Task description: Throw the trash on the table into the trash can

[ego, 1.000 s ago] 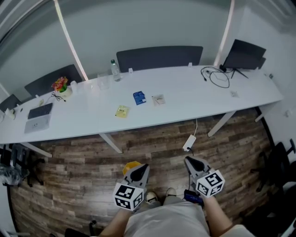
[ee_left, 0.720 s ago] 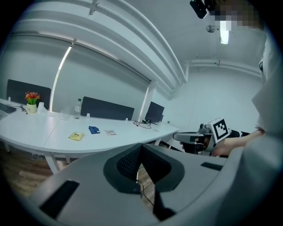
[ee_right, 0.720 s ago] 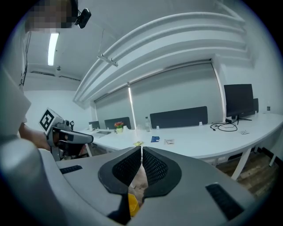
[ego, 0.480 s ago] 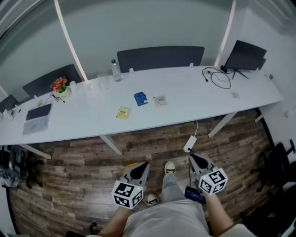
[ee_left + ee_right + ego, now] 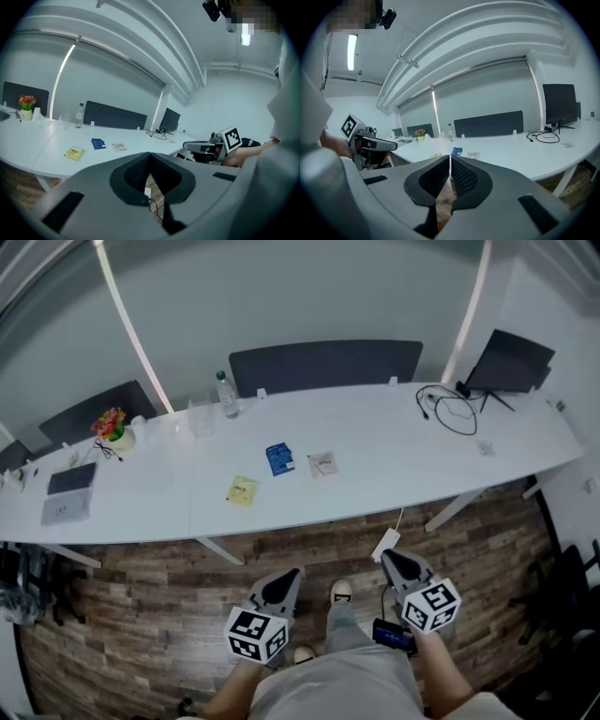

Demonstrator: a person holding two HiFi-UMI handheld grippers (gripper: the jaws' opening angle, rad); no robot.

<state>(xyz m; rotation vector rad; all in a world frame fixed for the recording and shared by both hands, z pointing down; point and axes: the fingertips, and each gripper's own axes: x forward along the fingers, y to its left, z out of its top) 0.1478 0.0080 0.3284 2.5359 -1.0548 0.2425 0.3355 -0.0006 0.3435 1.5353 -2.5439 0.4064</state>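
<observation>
Nearer the tabletop now, left claw and right claw stay pinched together, empty; I expect the flat yellow packet to skid if nudged.

A: What trash lies on the counter?

B: Three small flat pieces, all near the middle of the long white top, toward its front edge. A yellow packet lies nearest that edge, at the left of the group.

A: And the others?

B: A blue packet sits a little farther back, to the right of the yellow one. Just beside it, on its right, lies a pale squarish wrapper. None of them touch.
</observation>
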